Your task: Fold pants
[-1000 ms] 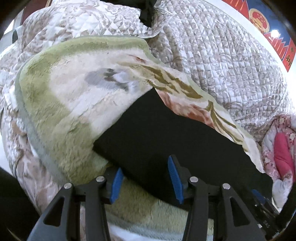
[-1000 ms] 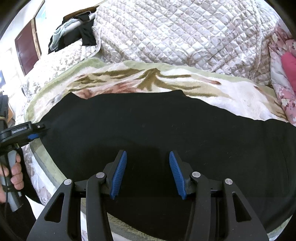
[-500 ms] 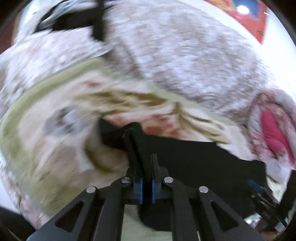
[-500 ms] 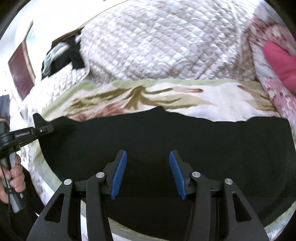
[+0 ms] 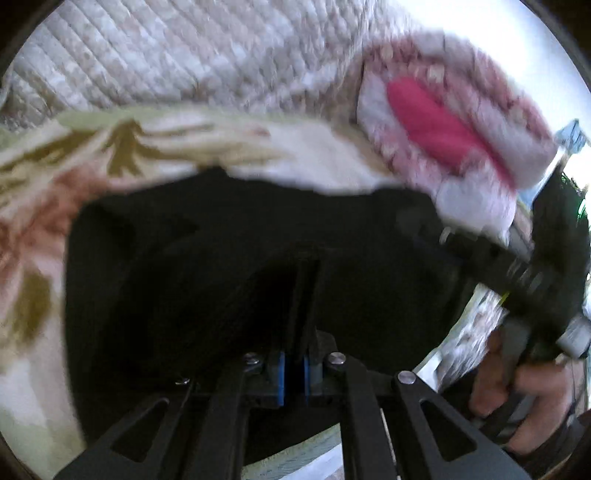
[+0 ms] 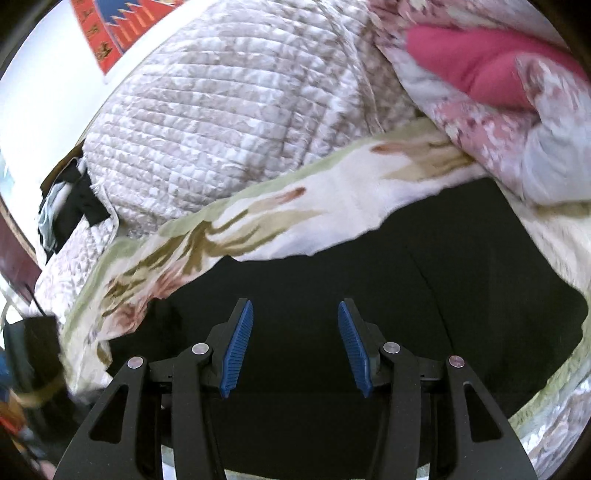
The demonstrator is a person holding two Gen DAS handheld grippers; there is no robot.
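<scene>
The pants (image 6: 369, 295) were plain black and lay spread on a cream fleece blanket (image 6: 332, 192) with green edging and brown and pink leaf patterns, on a bed. In the right wrist view the cloth looked flat and smooth, with one faint crease or seam running down its right part. In the left wrist view the pants (image 5: 166, 295) showed a raised portion: a ridge of black fabric rose straight up from between the blue pads of the left gripper (image 5: 293, 373), which was pinched tight on it.

The left wrist view was blurred throughout, so the fabric's folds and edges were hard to read, and no waistband, pocket or hem could be made out in either view. The near edge of the pants was cut off behind the gripper frames in both.

The right gripper (image 6: 295, 347) hung over the black cloth with its blue pads spread wide and nothing between them; whether it touched the fabric could not be told. Only the left wrist view showed the right hand (image 5: 517, 387) gripping its handle at the lower right. Only the right wrist view showed a red and blue wall hanging (image 6: 118, 29) and dark clothes (image 6: 70, 210) heaped at the far left. Both showed the quilted beige bedspread (image 6: 221, 122) and a pink floral quilt (image 6: 498, 92) behind the blanket.
</scene>
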